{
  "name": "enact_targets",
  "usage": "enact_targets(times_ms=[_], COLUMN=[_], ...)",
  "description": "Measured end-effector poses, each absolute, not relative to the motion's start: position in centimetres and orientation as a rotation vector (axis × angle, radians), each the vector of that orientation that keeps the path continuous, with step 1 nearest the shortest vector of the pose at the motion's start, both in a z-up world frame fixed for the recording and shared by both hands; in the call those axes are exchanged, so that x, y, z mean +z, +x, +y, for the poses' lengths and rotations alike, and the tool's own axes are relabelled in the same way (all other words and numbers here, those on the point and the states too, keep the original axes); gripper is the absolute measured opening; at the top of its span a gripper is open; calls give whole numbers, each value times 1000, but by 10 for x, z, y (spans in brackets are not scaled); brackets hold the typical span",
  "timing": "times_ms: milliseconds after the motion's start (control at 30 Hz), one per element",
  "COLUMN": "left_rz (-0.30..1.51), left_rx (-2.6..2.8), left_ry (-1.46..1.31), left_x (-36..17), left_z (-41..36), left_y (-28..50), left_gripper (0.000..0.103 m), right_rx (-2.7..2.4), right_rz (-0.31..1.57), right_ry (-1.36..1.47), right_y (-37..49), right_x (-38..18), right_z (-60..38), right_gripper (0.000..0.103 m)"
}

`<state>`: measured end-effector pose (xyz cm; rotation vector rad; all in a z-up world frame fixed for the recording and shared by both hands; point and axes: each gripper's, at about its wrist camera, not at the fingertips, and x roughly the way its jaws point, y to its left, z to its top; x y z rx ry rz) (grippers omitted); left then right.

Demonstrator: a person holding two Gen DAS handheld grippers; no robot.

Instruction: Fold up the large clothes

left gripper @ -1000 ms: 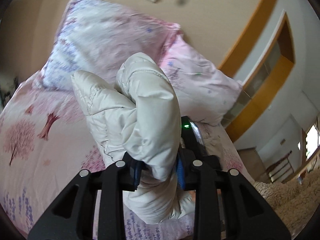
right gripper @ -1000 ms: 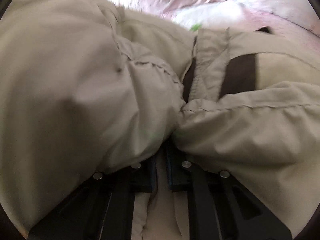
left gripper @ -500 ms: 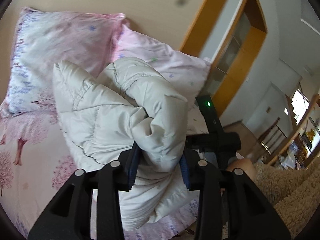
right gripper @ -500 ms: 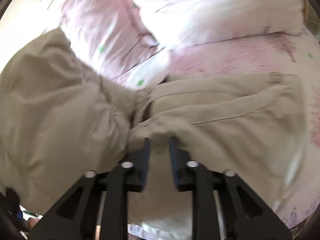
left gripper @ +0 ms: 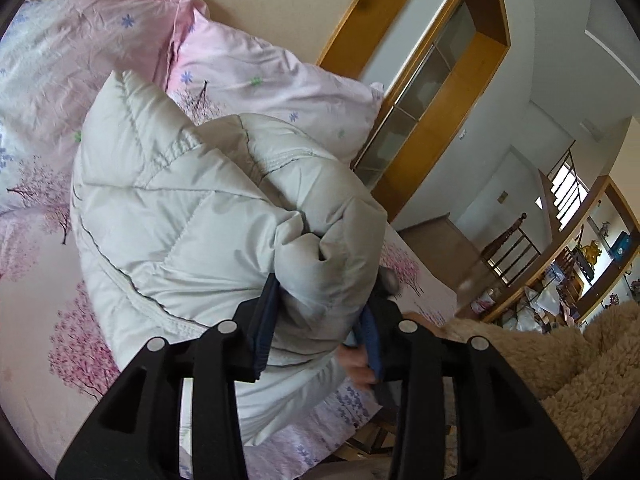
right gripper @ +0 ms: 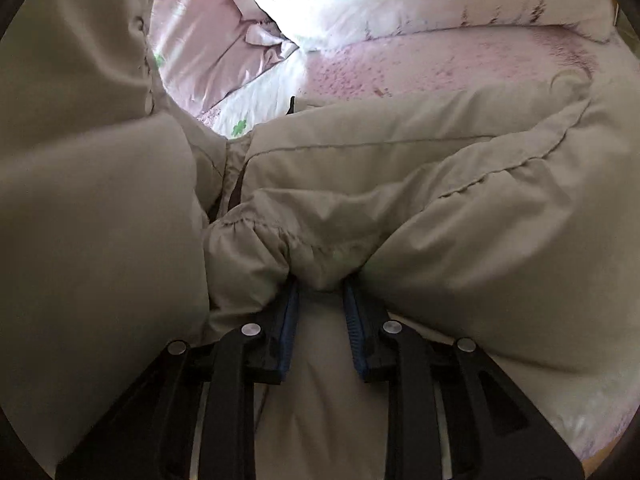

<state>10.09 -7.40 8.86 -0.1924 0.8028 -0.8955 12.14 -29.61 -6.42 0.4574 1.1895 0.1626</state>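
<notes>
Swinging round since a second ago, the left view has lost the wall switches and now takes in the doorway and the room beyond; the puffy jacket [left gripper: 176,216] sits lower and wider before the pillows [left gripper: 256,76] at the head of the bed [left gripper: 28,280]; the left gripper [left gripper: 316,320] is clamped on a fat bunched roll of the jacket, its blue pads [left gripper: 266,320] pressed into the padding on both sides; the rest of the jacket hangs in a lump over the near edge of the bed, not laid flat.

Over on the right view, the cloth that filled the whole picture a second ago has dropped away, and pillows and pink sheet [right gripper: 440,60] show past it; the right gripper [right gripper: 320,284] pinches a gathered seam of the jacket [right gripper: 440,200], jaws set narrow with cloth wedged between; part of the jacket spreads toward the right side of the bed.

Progress looks early, I'd judge; both claws hold it lifted and crumpled; no neat fold shows yet; spreading and folding are all left.
</notes>
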Motion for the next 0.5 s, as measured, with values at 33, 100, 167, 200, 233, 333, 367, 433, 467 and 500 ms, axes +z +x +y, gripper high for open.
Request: enact_targets(times_ms=[33,100,167,200,233,333,367,433,467,500], left_rz=[808,814,824,828,835,854,863,884,889,896], left_rx=[-896,-902,-924,-938,-960,-1002,-1020,-1053,-1064,-1077], left_ry=[-192,-192,-188,-182,-172,-144,-136,-124,-118,-107], left_x=[87,85,83,82,81,77,75,70,69,67], left_z=[-77,-82,-91,-95,-102,-118,-124,-137,-143,-149], left_y=[102,103,104,103,102,99,99,99,99,99], left_gripper=[38,39,39,39,39,39,39,39,39,39], right_rx=[174,196,217,216,210,150,131,75,59,43], right_rz=[1196,1200,1194,1176,1159,1075,1058,1020,1005,982], right_ry=[462,446,444,453,461,507,523,551,559,569], right_y=[128,133,129,123,117,94,88,74,69,65], right_x=[-68,-69,-62,-55,-50,-26,-20,-8,-3,2], right_z=[-296,-298,-307,-316,-323,-364,-376,-403,-412,-421], right_gripper=[26,25,25,25,25,26,28,30,30,30])
